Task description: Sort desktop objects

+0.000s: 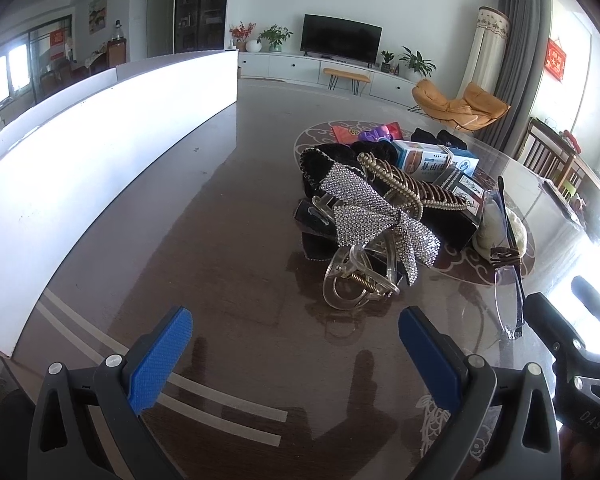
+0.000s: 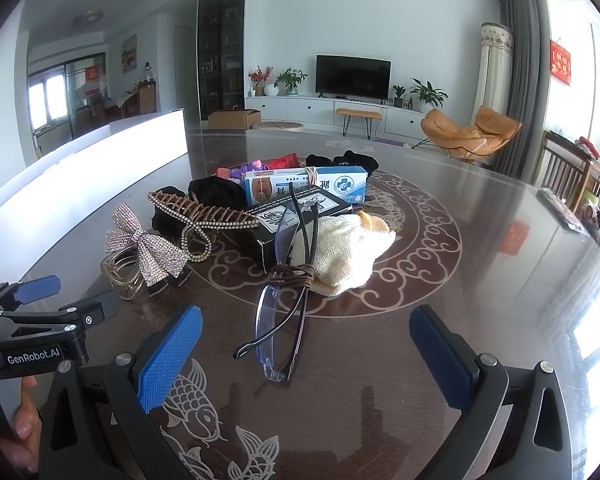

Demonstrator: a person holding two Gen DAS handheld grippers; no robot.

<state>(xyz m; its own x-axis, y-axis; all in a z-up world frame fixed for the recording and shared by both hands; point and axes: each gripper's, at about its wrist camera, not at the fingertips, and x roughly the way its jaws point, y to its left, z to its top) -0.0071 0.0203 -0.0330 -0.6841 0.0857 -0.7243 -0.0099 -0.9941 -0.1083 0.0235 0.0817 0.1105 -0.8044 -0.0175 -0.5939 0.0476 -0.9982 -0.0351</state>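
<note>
"GenRobot.AI" stands in white letters on the black left hand-held gripper [image 2: 40, 300]; "DAS" on the black right hand-held gripper [image 1: 556, 312]. Box print is unreadable.

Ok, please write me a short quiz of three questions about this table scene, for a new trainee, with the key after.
1. True or false: the jaws of the right gripper are closed on the glasses.
2. Which thing lies nearest to the left gripper? A) the blue and white box B) the clear hair claw C) the cream knitted cloth
3. Fill in: a brown ___ is wound around the arms of the glasses.

Key
1. False: both grippers are wide open and hold nothing.
2. B
3. Cord
</note>
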